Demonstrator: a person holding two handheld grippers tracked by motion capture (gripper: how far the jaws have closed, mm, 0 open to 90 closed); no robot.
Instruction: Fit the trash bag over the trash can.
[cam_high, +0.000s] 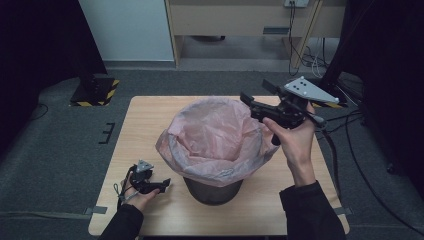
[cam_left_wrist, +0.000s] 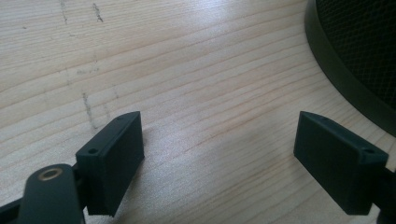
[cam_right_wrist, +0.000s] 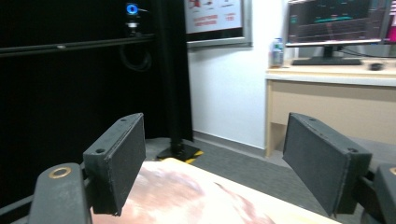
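Bag (cam_high: 215, 137) lining bin (cam_high: 212, 190) mid-worktop (cam_high: 150, 120) looks thin, floppy, prob tears easy; pinch folded rim imo. Right tongs (cam_high: 256, 96) spread above the rim, left tongs (cam_high: 161, 185) spread too, low by bin base.

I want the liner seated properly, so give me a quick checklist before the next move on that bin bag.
1. Right claw open, nothing between its jaws: ok.
2. Left claw open, low over the table beside the bin: ok.
3. Pink bag folded over the rim on the near side: ok.
4. Bag folded over the far rim: cannot tell.
5. Right claw at the bag's far right edge but not yet gripping it: not ok.
6. Bin upright: ok.
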